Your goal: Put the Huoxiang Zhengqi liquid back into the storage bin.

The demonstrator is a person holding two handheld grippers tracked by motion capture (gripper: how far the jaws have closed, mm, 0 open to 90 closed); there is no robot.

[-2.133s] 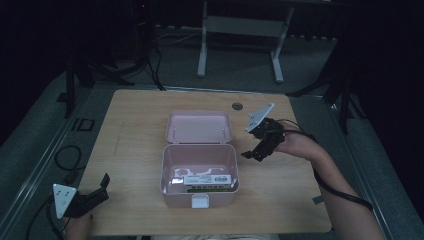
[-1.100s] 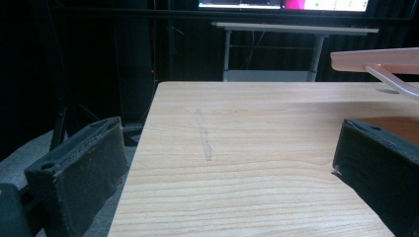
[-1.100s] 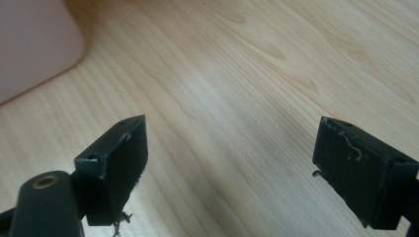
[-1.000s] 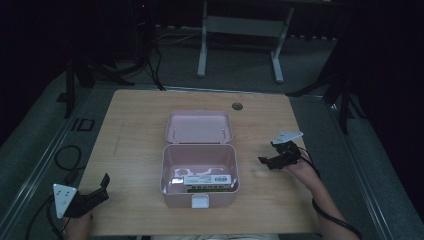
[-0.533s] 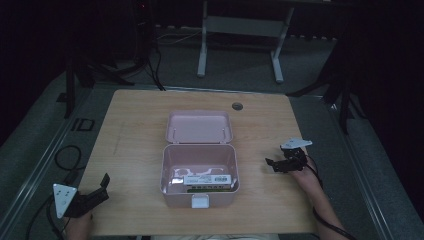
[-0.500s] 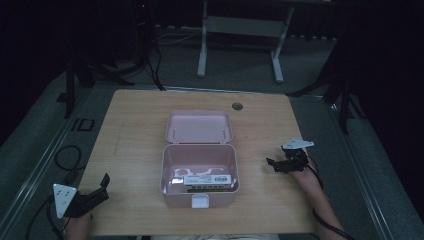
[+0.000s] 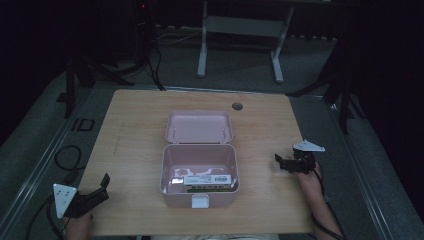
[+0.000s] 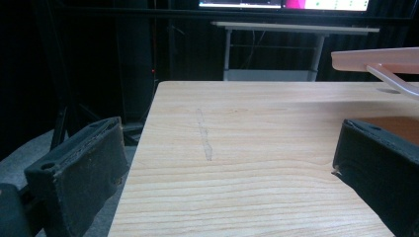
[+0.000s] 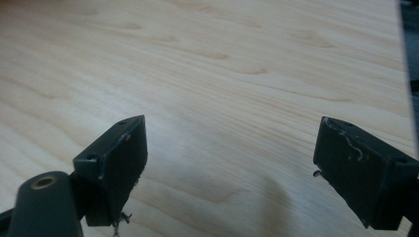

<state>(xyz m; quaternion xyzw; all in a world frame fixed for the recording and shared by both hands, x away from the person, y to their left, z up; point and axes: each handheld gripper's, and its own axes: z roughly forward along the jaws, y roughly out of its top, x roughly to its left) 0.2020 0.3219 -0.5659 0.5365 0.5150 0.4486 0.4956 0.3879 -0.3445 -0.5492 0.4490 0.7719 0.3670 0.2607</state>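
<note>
A pink box (image 7: 199, 170) stands open in the middle of the wooden table (image 7: 135, 145), its lid (image 7: 199, 126) lying flat behind it. Inside, near the front wall, lies a flat white packet with a label (image 7: 205, 180). My left gripper (image 7: 100, 187) rests open at the table's front left corner, jaws wide apart with nothing between them (image 8: 217, 163). My right gripper (image 7: 281, 162) sits open on the right side of the table, a short way from the box, empty over bare wood (image 9: 232, 158). The pink lid's edge (image 8: 375, 58) shows at the right of the left gripper view.
A small round grommet (image 7: 237, 106) sits near the table's far edge. A white desk frame (image 7: 240, 30) stands on the floor behind the table. Cables (image 7: 65, 160) lie on the floor at the left. A faint scratch (image 8: 205, 138) marks the wood.
My right gripper has drawn back from beside the box lid toward the table's right front, settling low. The left gripper has stayed put.
</note>
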